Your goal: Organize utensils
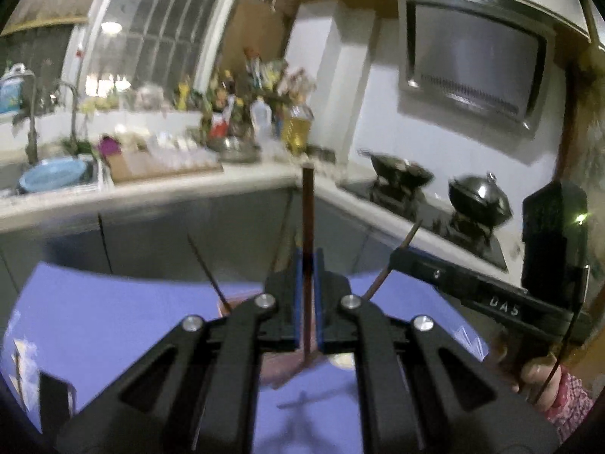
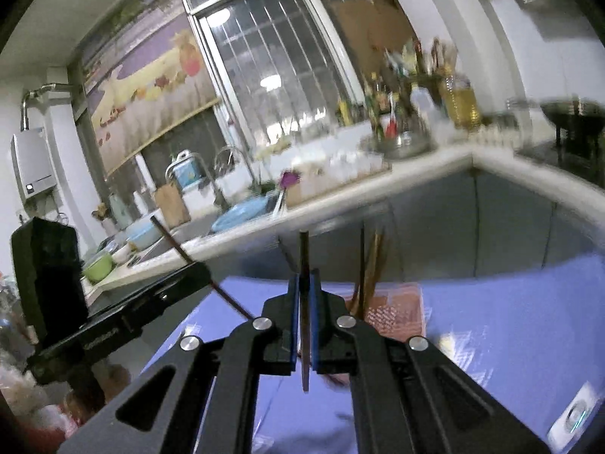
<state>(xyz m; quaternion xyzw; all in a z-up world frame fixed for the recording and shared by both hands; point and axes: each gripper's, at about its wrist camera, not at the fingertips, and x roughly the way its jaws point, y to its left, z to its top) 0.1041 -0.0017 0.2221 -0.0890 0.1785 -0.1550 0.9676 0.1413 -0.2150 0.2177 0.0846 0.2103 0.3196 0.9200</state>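
Left gripper: the left gripper (image 1: 308, 302) is squeezing one dark chopstick (image 1: 308, 234) between its blue pads, and the stick is pointing straight up past the tips.
Right gripper: the right gripper (image 2: 303, 316) is pinching another chopstick (image 2: 303, 302) the same way.
Where they sit: each gripper is showing in the other's view, off to the side and near, not touching.
Below: a purple table (image 1: 113, 314) is lying under both grippers.
Holder: a pink holder (image 2: 397, 308) is standing just ahead and to the right of the right gripper, with more chopsticks (image 2: 368, 265) sticking up out of it.
Room: open air is sitting above the table.
Edges: the table's far edge is lying ahead of the tips, and the kitchen counter (image 1: 151, 189) edge is running well beyond it.
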